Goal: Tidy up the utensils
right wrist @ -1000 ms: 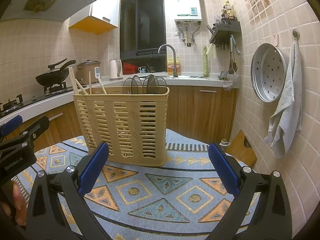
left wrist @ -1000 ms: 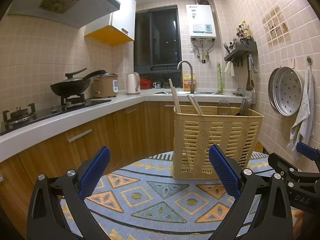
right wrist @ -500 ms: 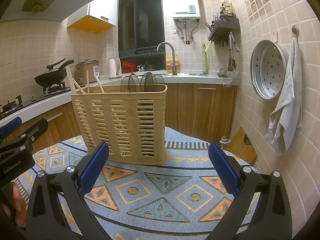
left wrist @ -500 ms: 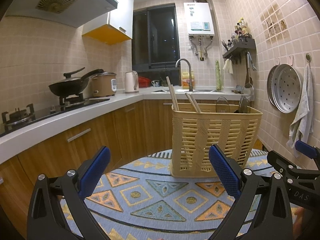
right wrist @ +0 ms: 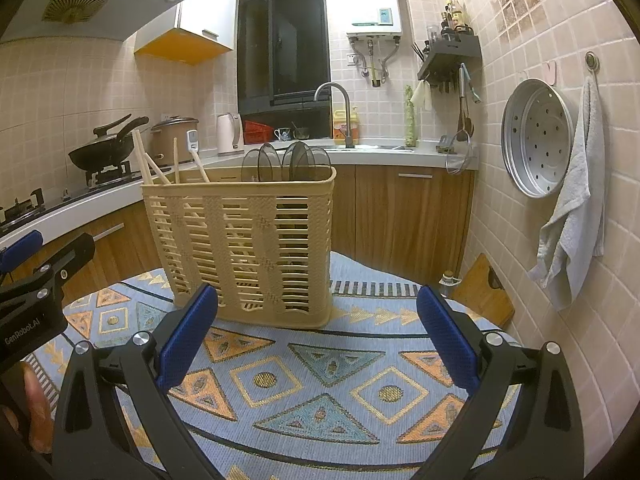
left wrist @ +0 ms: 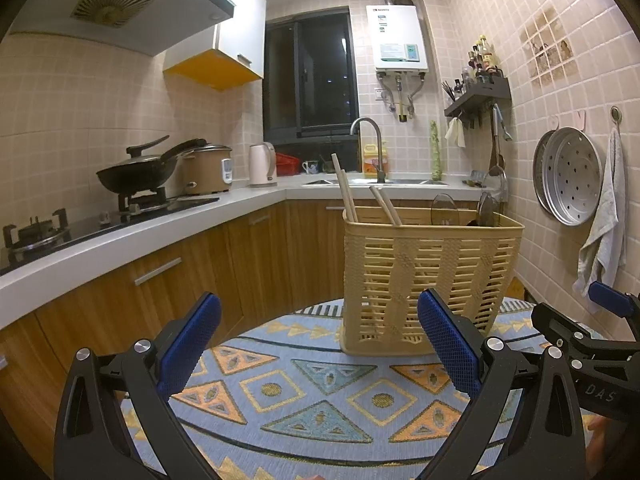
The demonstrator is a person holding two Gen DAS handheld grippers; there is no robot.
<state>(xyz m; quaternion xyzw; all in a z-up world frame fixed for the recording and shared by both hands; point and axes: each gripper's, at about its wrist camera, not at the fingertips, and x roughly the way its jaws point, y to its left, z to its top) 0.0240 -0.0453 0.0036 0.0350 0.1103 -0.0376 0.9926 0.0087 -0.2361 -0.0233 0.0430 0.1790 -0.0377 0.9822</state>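
Where a patterned cloth [left wrist: 320, 392] covers the table, one slatted beige basket [right wrist: 248, 240] stands upright near its far edge, holding wooden chopsticks [right wrist: 150, 164] at one end and dark round-headed utensils [right wrist: 298, 160] at the other. Left gripper [left wrist: 320, 344]: jaws spread wide, holding nothing, short of the basket. Right gripper [right wrist: 318, 336]: jaws likewise spread and empty, near the basket's front, beside the left.

Both wrist views toward basket [left wrist: 430, 276]
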